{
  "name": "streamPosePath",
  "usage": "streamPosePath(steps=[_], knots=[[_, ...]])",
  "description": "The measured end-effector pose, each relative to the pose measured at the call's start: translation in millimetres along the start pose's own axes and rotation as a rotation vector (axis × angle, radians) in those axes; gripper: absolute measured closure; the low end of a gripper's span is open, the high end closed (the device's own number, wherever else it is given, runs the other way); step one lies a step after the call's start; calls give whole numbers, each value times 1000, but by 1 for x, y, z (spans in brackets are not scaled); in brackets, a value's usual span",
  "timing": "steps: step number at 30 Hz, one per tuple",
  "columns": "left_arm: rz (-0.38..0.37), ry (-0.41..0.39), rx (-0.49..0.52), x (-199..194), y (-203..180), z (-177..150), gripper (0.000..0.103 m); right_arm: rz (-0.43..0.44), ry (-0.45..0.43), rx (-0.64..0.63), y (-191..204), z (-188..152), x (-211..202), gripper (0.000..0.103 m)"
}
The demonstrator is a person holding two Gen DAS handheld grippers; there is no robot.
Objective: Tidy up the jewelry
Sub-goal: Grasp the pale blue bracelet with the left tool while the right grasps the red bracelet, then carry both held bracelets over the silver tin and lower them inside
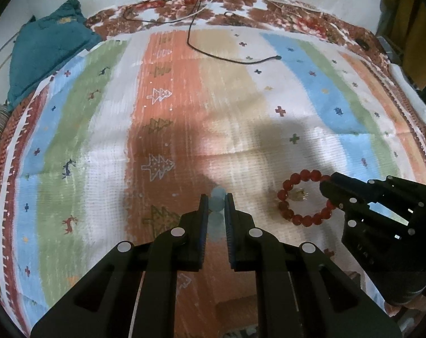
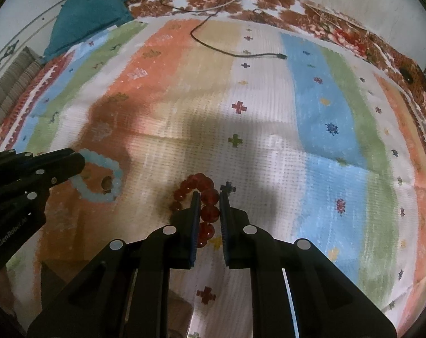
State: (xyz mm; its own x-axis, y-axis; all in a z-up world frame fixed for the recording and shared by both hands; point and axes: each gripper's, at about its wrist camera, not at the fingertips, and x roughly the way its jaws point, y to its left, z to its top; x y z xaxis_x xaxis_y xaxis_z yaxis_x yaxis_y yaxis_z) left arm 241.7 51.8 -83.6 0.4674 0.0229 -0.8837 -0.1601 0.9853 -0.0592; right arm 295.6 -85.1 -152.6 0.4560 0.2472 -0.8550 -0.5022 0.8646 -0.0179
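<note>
Both jaws clenched on beads: left gripper [image 1: 216, 203] pinches the pale blue bracelet [image 2: 100, 177] between its blue-lined fingers, right gripper [image 2: 208, 201] pinches the red bracelet [image 1: 304, 197] the same way. Count: two bracelets, two grippers, one small gold ring [image 1: 299, 195] lying inside the red loop, one brownish round piece [image 2: 107, 182] inside the pale blue loop, too blurred to tell what it is. Bracelets sit near each other on the striped mat [image 1: 100, 129], blue one to the left on the orange stripe, red one to the right on the white and tan part, both in the near half of the mat. One black cable [image 1: 227, 56] runs down from the far edge and ends with its plug on the white stripe, well apart from the jewelry. One teal cloth [image 1: 44, 56] bunched at the far-left corner, partly on the mat edge. Mat overlies a red-brown patterned rug [image 1: 241, 8] showing along the far and side borders. Wide bare stretch of mat beyond and right of both grippers. No box or tray visible.
</note>
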Motion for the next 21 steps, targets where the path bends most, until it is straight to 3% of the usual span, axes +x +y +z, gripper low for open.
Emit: streamPosePath(steps=[21], knots=[[-35, -49, -10, -38, -2, -6, 92, 22, -76, 21, 0, -8, -41, 89]])
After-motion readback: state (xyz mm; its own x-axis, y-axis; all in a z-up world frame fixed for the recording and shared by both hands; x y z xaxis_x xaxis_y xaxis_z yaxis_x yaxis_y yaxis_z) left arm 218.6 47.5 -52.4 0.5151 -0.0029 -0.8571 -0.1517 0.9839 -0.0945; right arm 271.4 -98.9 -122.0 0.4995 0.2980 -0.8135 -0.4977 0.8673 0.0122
